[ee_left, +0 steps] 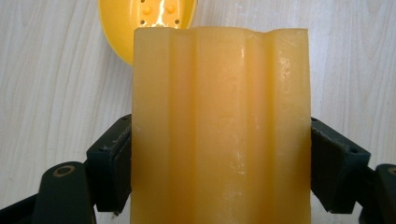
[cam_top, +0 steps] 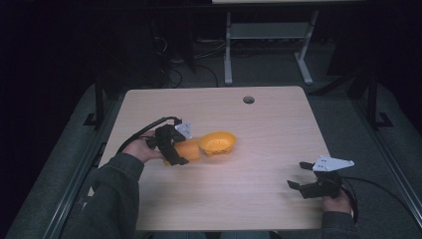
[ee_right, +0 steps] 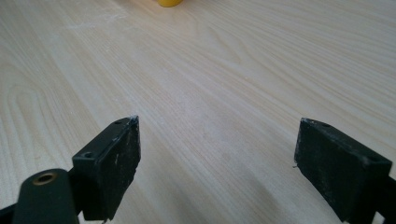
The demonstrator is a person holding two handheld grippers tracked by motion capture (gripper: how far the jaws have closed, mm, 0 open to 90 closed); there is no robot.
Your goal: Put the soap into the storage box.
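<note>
- Yellow-orange and ribbed along its length, the block (ee_left: 219, 126) sits squarely between the jaws of our left gripper (cam_top: 175, 144), one pad pressed flat on each of its long sides.
- We see in the left gripper view that the jaws are spread only as wide as the block itself and are clamped on it, with the block running well past the pad tips toward the bowl (ee_left: 145, 25).
- Measured from the bowl, the block lies just beside it on the side nearer our left hand (cam_top: 142, 149); in the high view its far end meets the bowl's rim, though we cannot tell whether they truly touch.
- We read the bowl as a shallow yellow dish, tilted so that its inside faces partly toward the block; small holes and raised dots show on its inner wall.
- We see nothing lying inside the bowl.
- Our right gripper (cam_top: 304, 178) rests well apart from the bowl, near the table (cam_top: 259, 124) edge closest to us, held by our right hand (cam_top: 337, 201).
- Its jaws stand wide open with only bare wood grain between the pads, gripping nothing.
- From the right gripper view, the bowl's yellow edge (ee_right: 170, 2) sits far off at the top.
</note>
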